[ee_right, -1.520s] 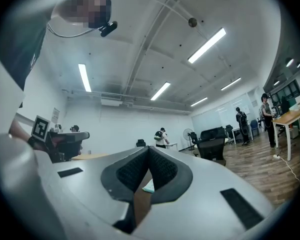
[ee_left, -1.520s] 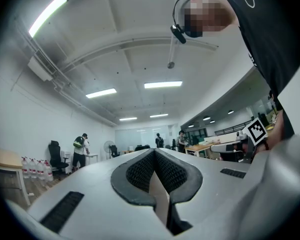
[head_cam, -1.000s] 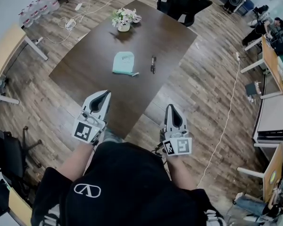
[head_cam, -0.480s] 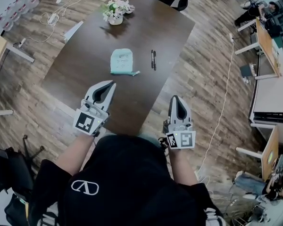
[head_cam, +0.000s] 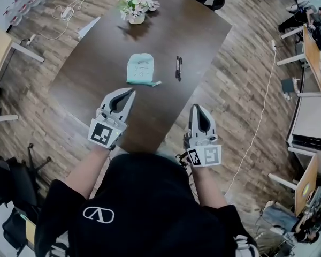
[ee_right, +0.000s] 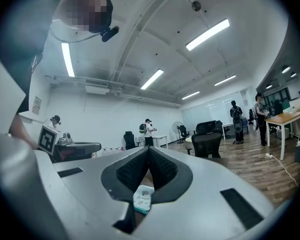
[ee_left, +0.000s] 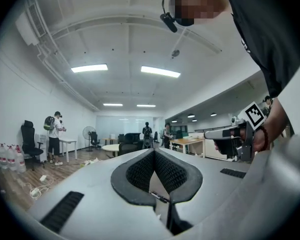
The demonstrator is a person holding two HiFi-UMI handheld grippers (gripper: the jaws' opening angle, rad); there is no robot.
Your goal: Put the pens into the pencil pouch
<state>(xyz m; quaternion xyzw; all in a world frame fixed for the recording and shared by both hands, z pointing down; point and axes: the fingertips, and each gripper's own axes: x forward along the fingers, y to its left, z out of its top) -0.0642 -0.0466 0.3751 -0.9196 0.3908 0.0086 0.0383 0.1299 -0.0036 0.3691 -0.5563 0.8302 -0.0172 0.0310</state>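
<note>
1. Nearest me, the left gripper (head_cam: 131, 92) hangs over the table (head_cam: 96, 79); the right gripper (head_cam: 196, 107) is just off its edge. Both are clenched on nothing
2. Two black pens (head_cam: 178, 68) lie side by side mid-table, long axes running away from me
3. Left of them, apart, the mint pencil pouch (head_cam: 140, 68) lies flat; I cannot see its contents
4. A flower pot (head_cam: 136, 16) stands at the far end
</note>
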